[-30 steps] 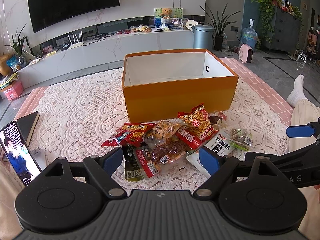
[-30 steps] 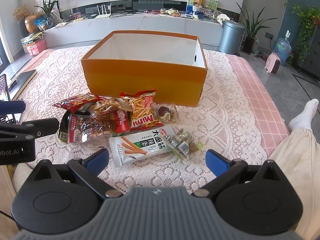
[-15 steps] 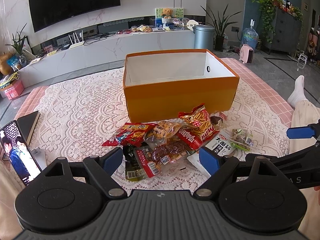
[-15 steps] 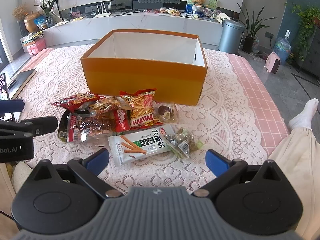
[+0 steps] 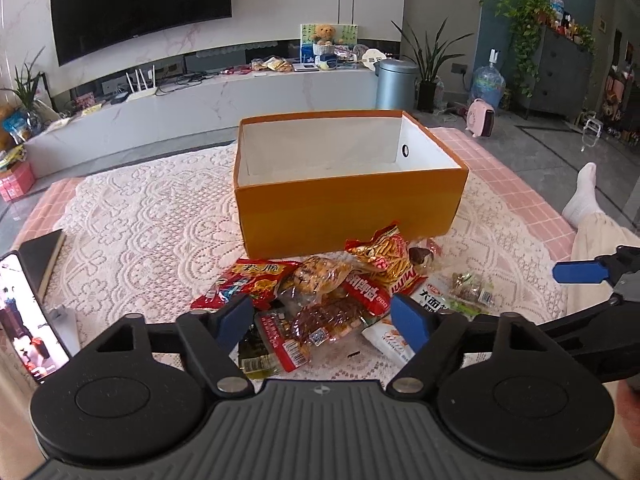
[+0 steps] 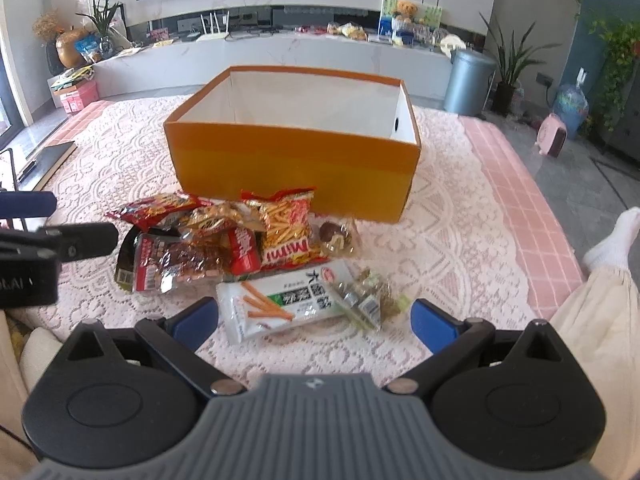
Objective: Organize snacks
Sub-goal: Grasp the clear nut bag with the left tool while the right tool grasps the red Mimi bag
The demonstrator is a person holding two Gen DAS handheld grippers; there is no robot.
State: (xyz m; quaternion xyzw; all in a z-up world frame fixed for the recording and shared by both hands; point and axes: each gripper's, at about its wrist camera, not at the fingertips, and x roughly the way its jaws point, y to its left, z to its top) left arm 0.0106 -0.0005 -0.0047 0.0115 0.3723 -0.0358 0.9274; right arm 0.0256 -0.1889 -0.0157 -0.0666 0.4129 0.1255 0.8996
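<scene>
since the orange box (image 5: 352, 216) is seen empty, nothing's been sorted yet; the snack pile (image 6: 224, 240) is left just before it, left gripper (image 5: 322, 320) closing unloaded, right gripper (image 6: 314, 320) spread wide.

The box floor (image 5: 320, 166) hides behind its near wall; the phone (image 5: 24, 320) (left edge) is cut off, and the dark packet (image 5: 256, 356) lies half buried.
</scene>
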